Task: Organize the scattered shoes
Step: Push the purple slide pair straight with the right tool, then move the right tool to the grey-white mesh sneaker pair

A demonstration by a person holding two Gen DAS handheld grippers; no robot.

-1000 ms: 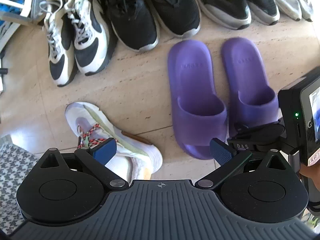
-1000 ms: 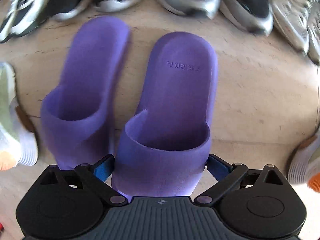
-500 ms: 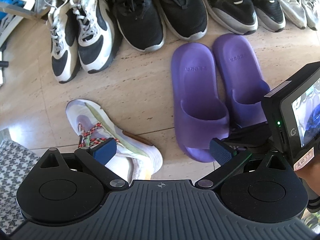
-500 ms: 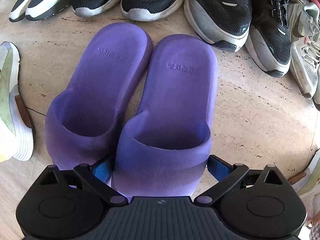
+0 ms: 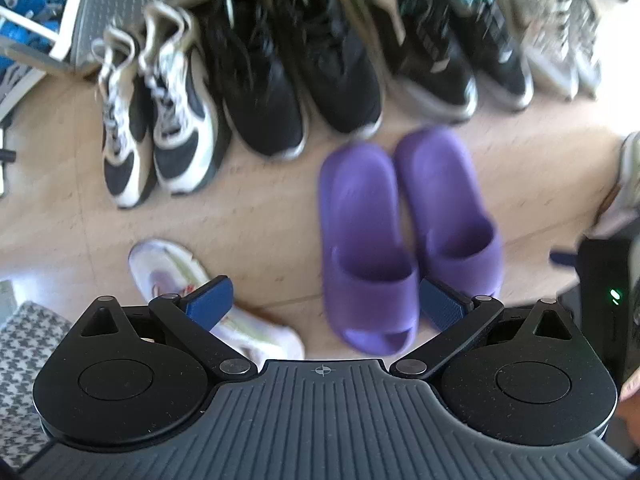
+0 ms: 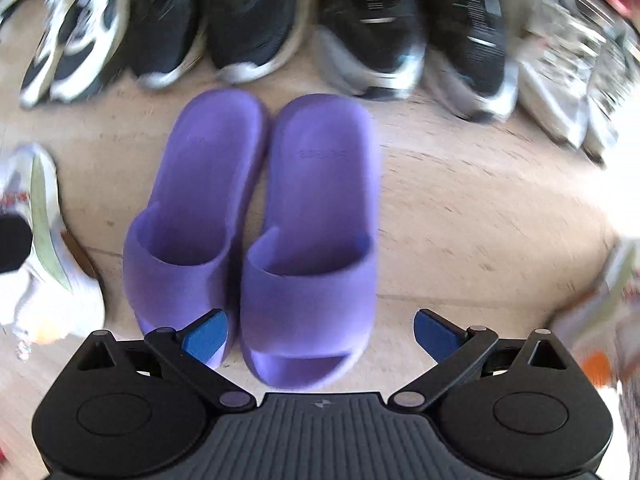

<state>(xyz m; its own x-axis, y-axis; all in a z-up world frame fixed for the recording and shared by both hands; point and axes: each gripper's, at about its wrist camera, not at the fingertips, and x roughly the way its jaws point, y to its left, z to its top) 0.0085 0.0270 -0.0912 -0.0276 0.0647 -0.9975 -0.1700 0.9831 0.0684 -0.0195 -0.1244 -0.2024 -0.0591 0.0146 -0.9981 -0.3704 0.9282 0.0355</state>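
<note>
purple slippers (image 6: 256, 216): paired side by side on the floor (image 6: 460, 208), just in front of the shoe row (image 6: 320, 20). our right hand-held gripper (image 6: 320, 336) and left hand-held gripper (image 5: 326, 300) both wide, empty. we judge next: the stray white sneaker (image 5: 172, 276).

No legible text on anything.

A: Left cam?
B: On left gripper (image 5: 324, 300), looks down and fwd along its fingers at the floor (image 5: 256, 216), from high up. Slides (image 5: 404, 236) sit right of centre.
A: Right cam?
B: On right gripper (image 6: 320, 334), same downward tilt, nearer. Slides (image 6: 256, 216) fill the middle.
A: Shared?
B: Slides, shoe row (image 5: 320, 60) along the top, white shoe (image 5: 180, 276) at left. Both blurry.
</note>
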